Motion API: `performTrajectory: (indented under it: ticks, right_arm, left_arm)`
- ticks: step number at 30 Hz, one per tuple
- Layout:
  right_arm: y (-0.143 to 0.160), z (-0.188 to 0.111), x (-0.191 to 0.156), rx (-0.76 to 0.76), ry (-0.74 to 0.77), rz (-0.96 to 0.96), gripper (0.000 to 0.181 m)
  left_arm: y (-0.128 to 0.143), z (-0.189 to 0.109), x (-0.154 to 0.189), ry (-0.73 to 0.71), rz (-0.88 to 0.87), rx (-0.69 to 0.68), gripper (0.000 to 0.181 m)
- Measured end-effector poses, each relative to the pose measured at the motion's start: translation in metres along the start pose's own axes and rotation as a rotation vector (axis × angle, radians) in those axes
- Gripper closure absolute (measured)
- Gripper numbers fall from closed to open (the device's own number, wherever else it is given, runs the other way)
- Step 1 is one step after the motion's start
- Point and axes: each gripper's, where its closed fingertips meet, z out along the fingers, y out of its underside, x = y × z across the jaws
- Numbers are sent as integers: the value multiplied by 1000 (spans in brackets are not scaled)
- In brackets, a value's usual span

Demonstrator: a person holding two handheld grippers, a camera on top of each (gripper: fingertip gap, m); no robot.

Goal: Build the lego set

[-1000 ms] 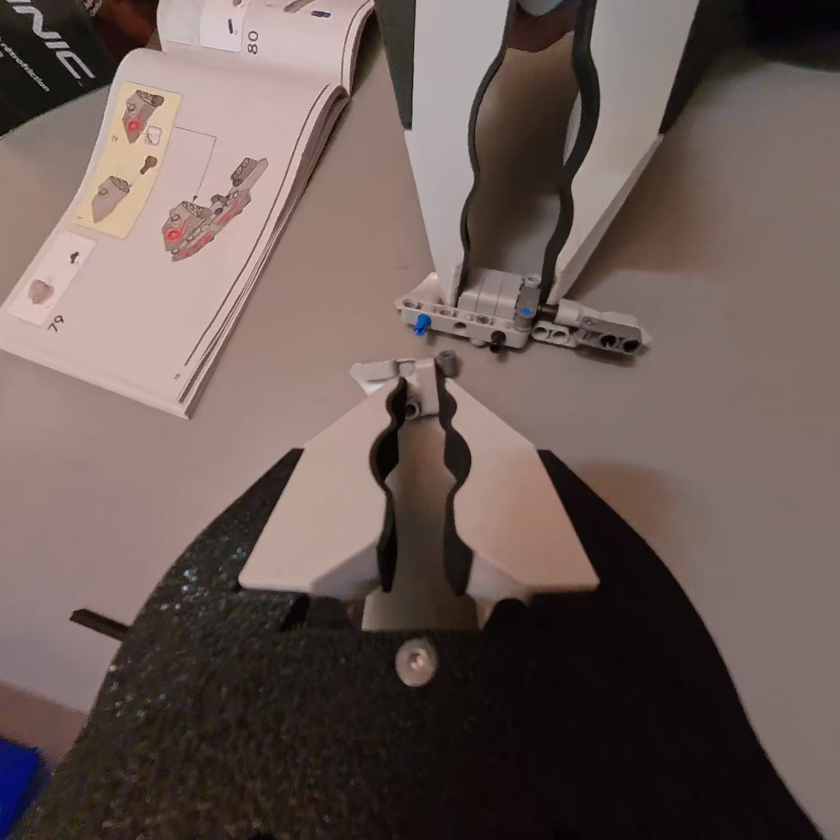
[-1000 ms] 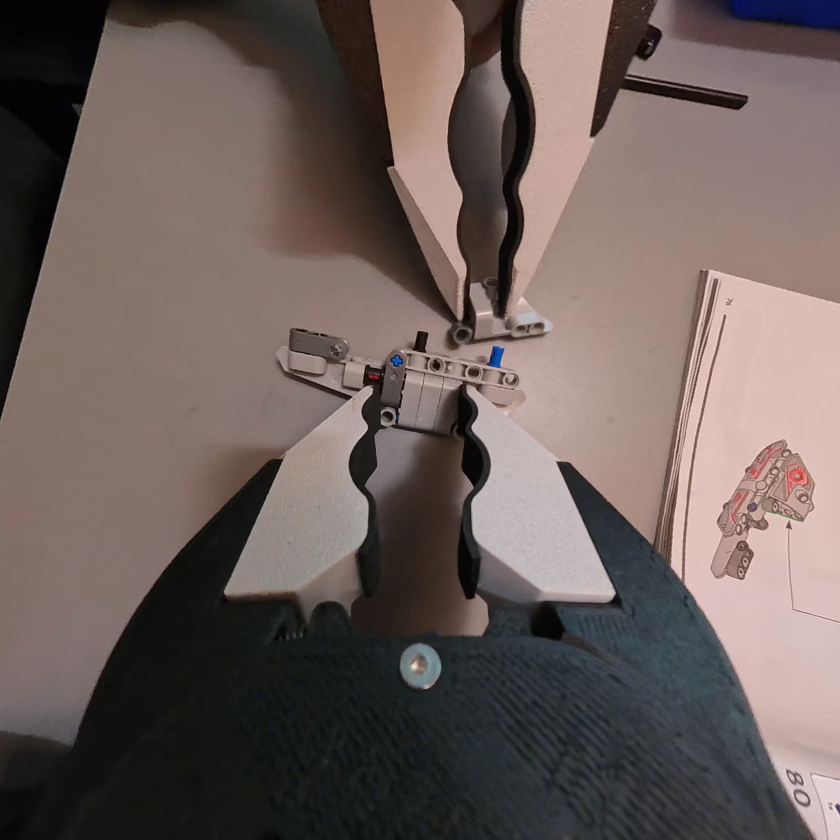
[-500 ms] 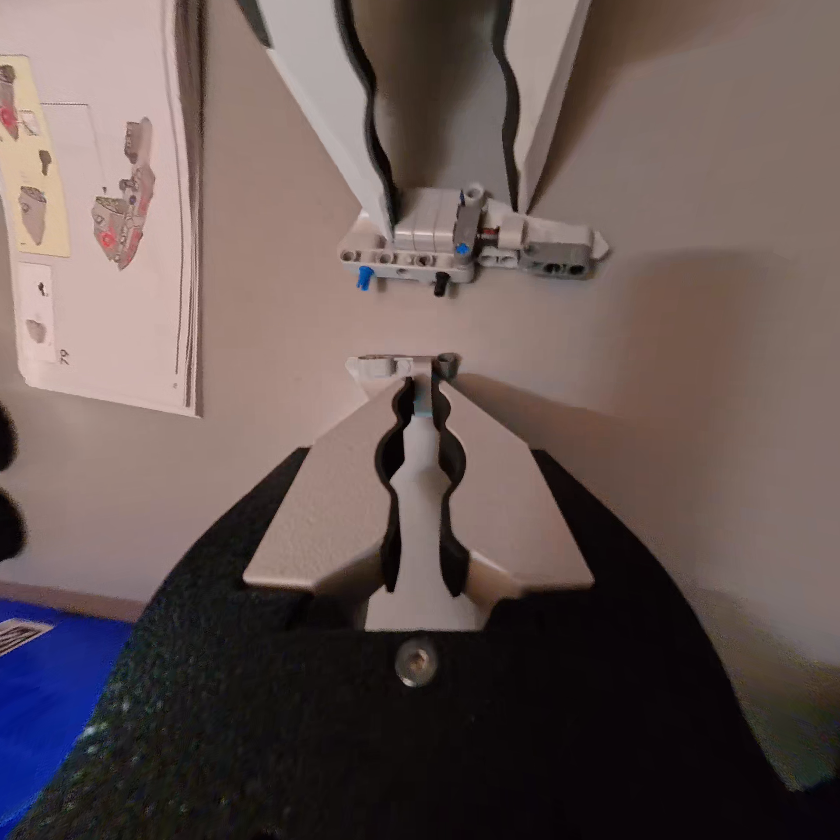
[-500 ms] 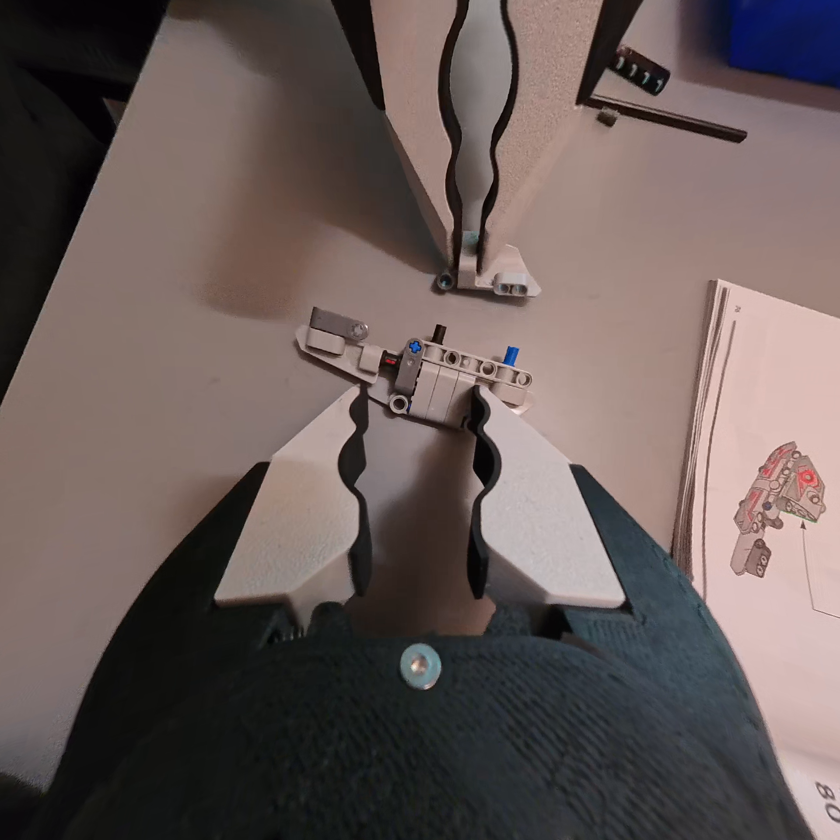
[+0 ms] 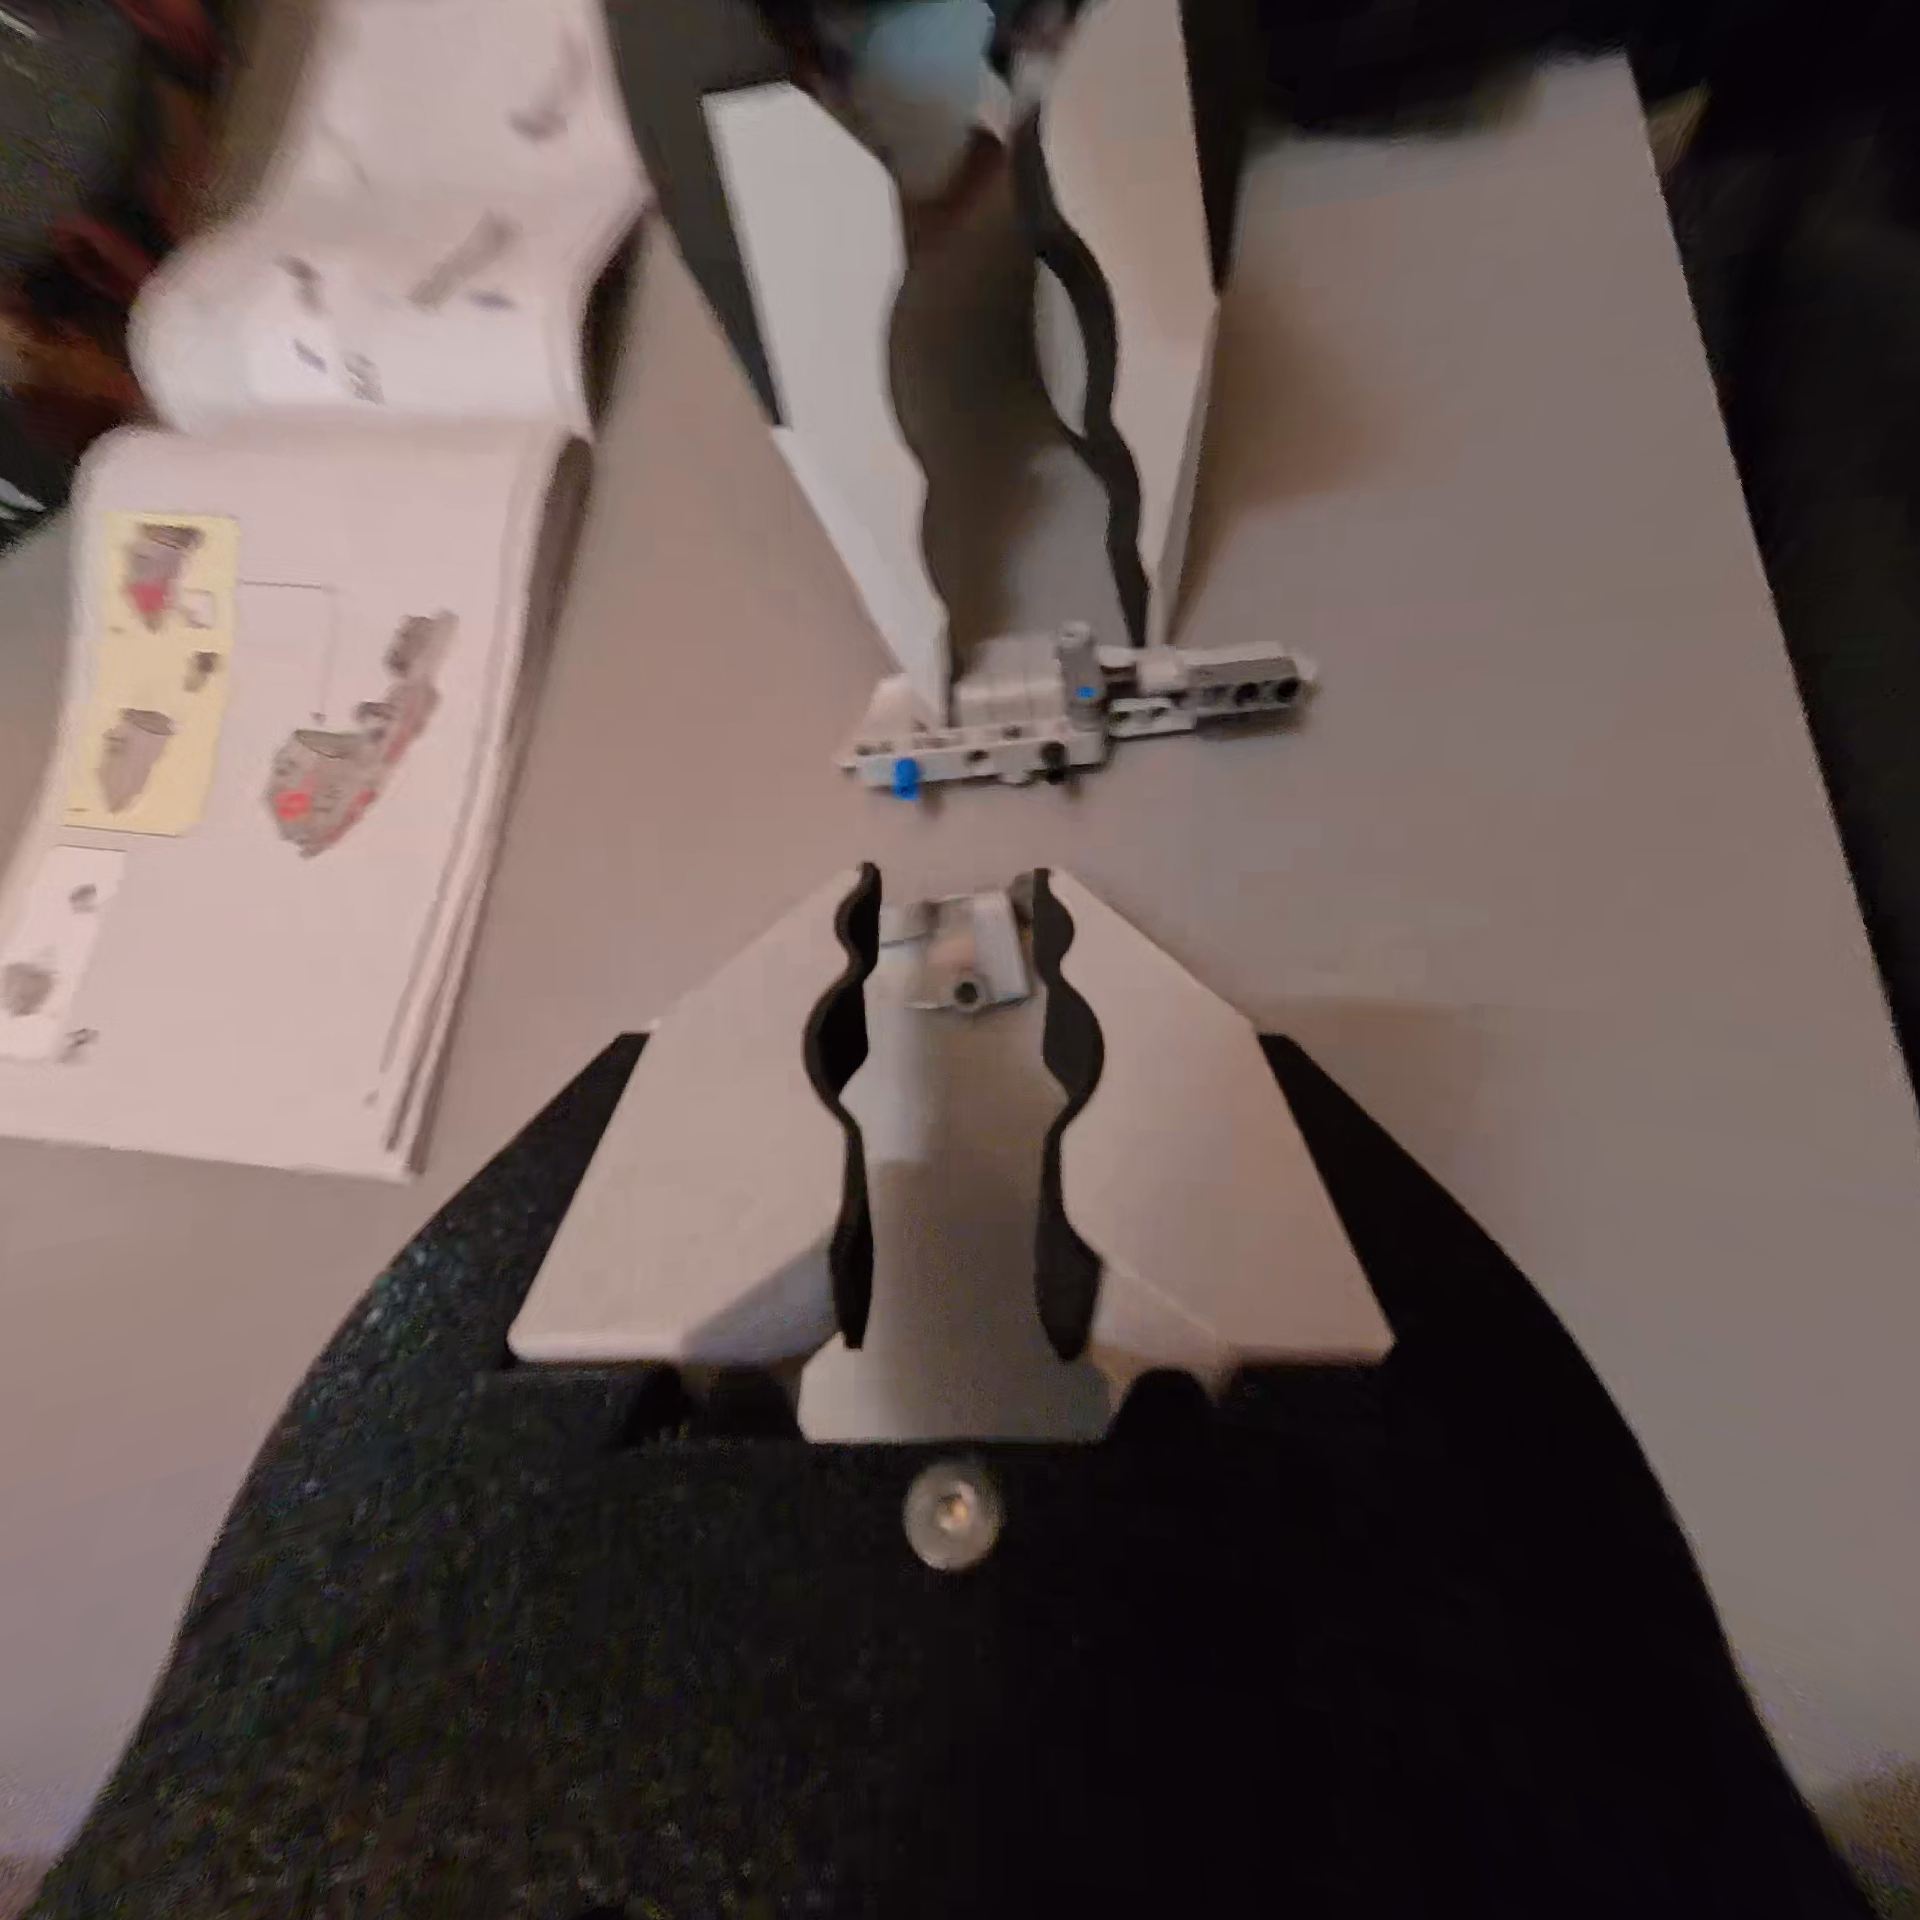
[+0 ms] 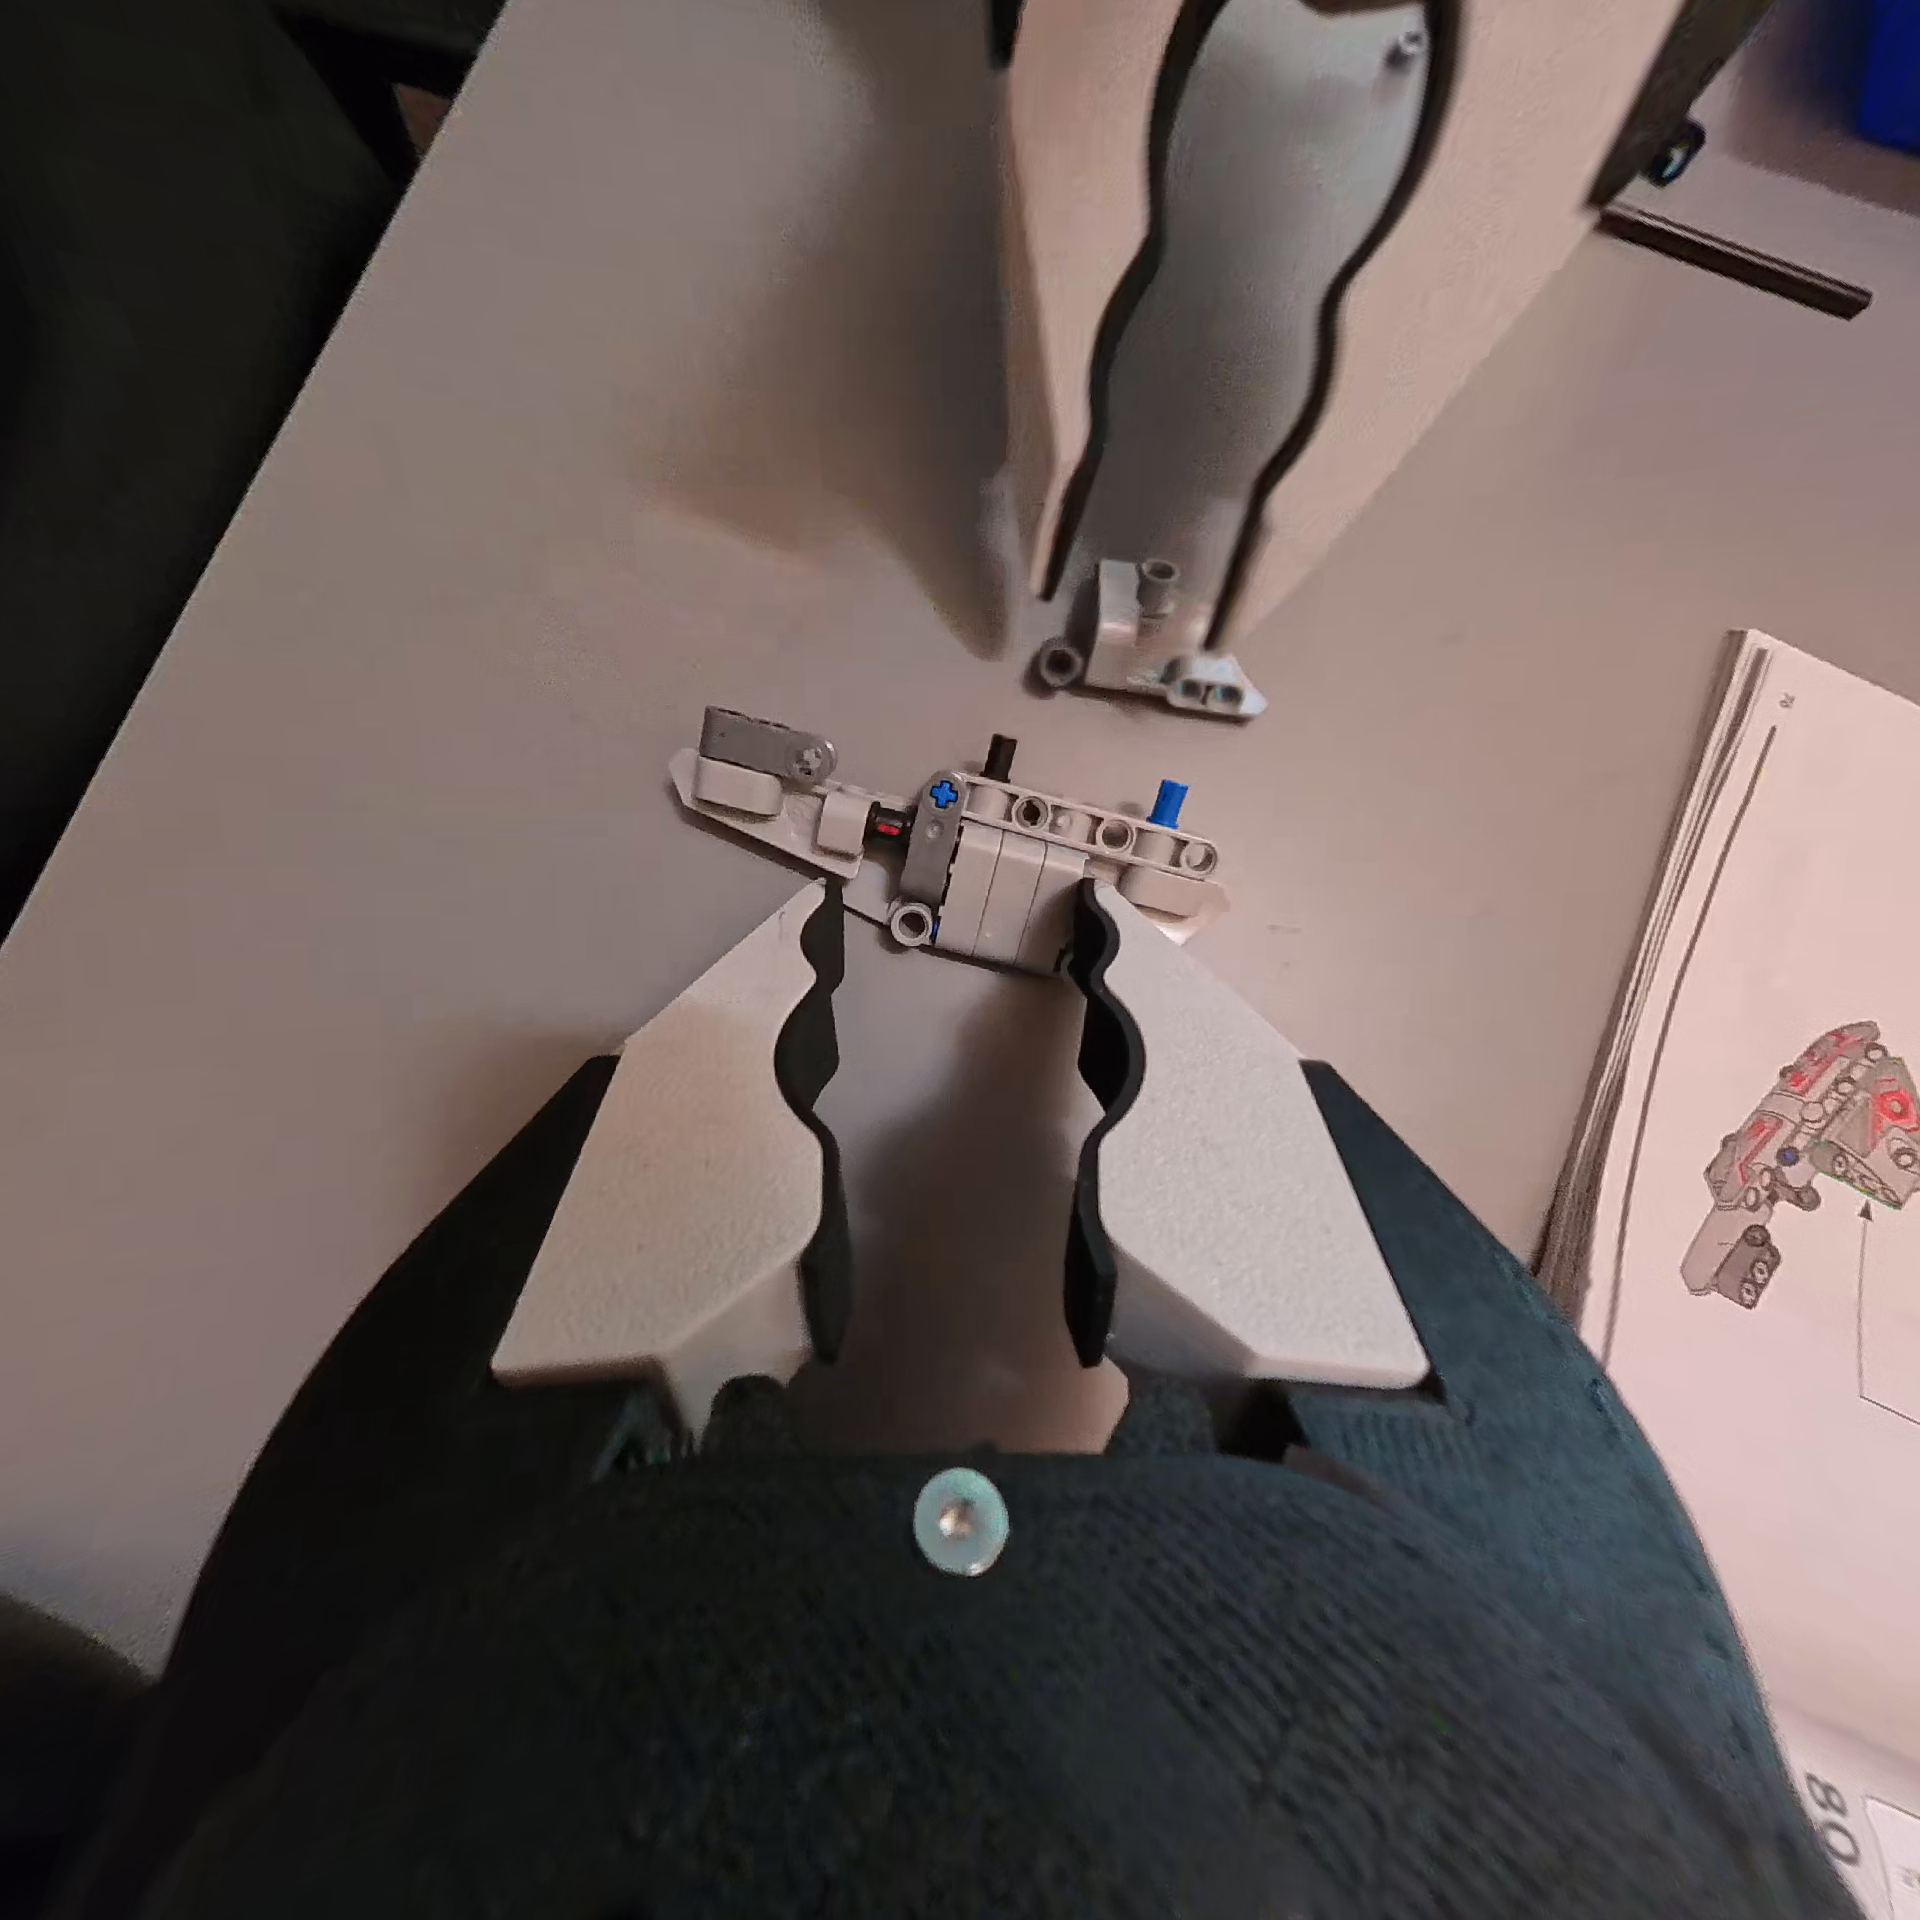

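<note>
Two grey lego pieces lie on the counter. The long assembly, bearing one blue pin, sits at 12 o'clock between the released right tool. The small piece lies between the released left tool. One open booklet lies at 9 o'clock.

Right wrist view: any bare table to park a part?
Bare table left of the long assembly, out to the table edge. Crowded centre: small piece between the open left gripper fingers, manual on the right.
</note>
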Motion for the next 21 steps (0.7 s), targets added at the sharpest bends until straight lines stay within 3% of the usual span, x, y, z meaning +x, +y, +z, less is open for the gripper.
performTrajectory:
  ticks: [1,5,15,21]
  right_arm:
    - [0,-1,-1,8,-1,-7,138]
    - [0,-1,-3,25,-7,-12,138]
    - [-3,1,-3,40,2,-2,138]
    - [-4,2,-2,43,8,1,138]
  left_arm:
    - [4,-4,-7,-44,-11,35,155]
    - [29,-2,-13,-86,-131,-27,147]
    - [13,1,-10,-6,-172,-10,158]
    - [12,7,-4,-71,-113,-1,164]
